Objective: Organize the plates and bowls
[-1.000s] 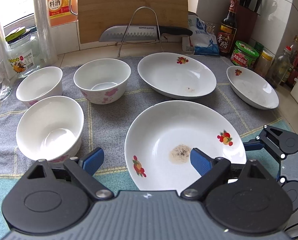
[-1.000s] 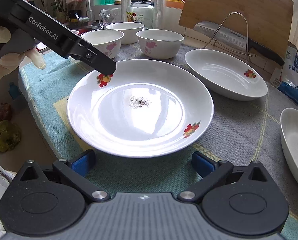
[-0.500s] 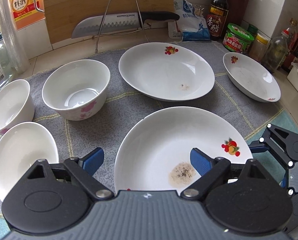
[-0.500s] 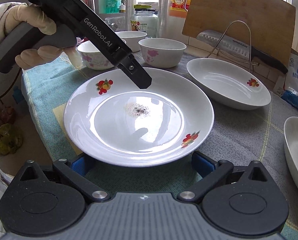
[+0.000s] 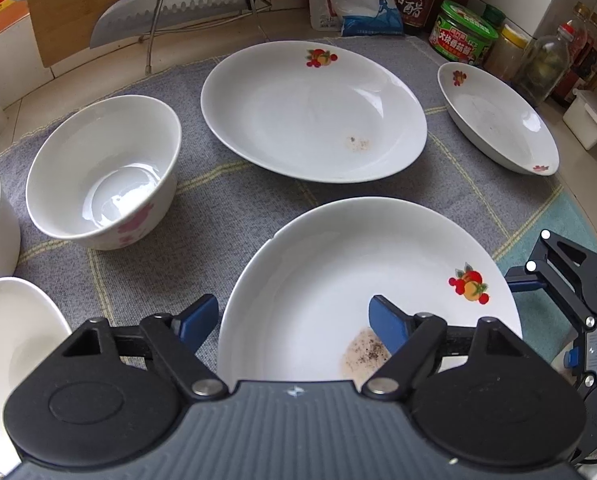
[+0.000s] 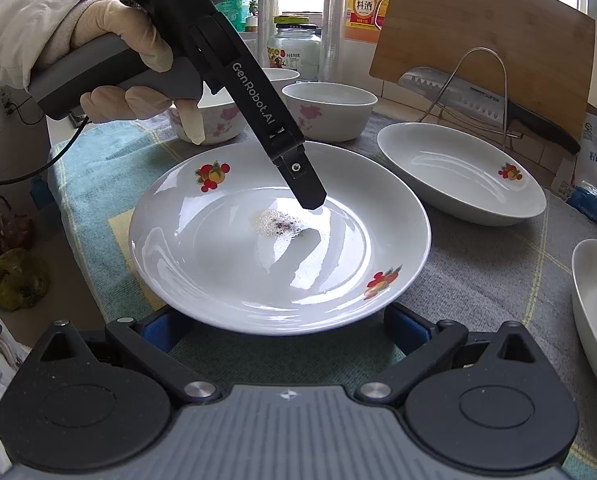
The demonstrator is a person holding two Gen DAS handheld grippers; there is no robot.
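Observation:
A large white plate with fruit prints and a speckled stain [image 5: 338, 280] [image 6: 278, 248] lies at the near edge of the grey cloth. My left gripper [image 5: 294, 324] is open and straddles its left rim: one finger inside over the stain, one outside. In the right wrist view that inner finger [image 6: 302, 184] reaches into the plate. My right gripper [image 6: 282, 328] is open at the plate's near rim; its fingertips are hidden below the rim. A second large plate [image 5: 310, 112] [image 6: 458, 180] and a smaller plate [image 5: 498, 120] lie behind. White floral bowls [image 5: 102, 172] [image 6: 330, 110] stand at the left.
A knife on a wire rack [image 5: 202, 8] leans against a wooden board [image 6: 482, 40] at the back. Sauce bottles and jars [image 5: 462, 36] crowd the back right. Two more bowls [image 5: 2, 340] sit at the left edge. A glass jar [image 6: 294, 52] stands by the window.
My left gripper has moved forward and right over the near plate, so one finger now sits inside it. The right gripper has crept closer to the plate's rim.

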